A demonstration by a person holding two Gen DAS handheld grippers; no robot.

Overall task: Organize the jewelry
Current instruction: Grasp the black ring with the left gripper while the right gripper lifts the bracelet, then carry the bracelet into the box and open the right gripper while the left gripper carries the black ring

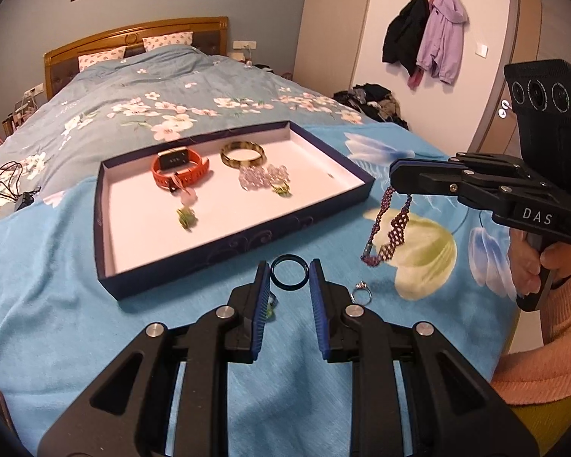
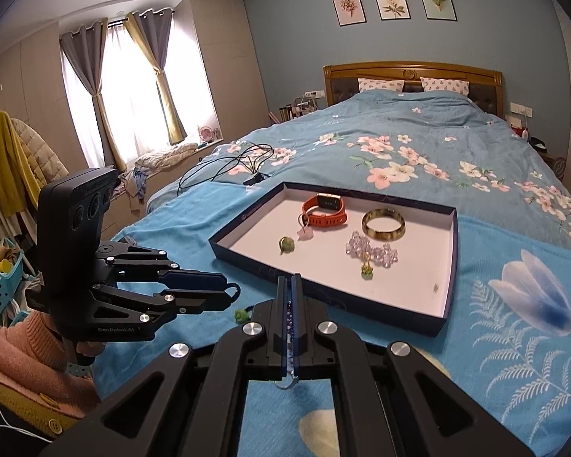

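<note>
Left tongs around dark ring; silver ring only in left view

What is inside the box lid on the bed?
Inside the box lid: an orange watch, a bangle, a clear bead bracelet and green charms. Nothing visibly covered.

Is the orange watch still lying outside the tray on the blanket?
No, the orange watch lies inside the tray, beside the amber bangle.

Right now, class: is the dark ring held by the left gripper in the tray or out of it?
Out. The dark ring sits pinched between the left gripper fingers, in front of the tray wall, above the blue bedspread.
</note>
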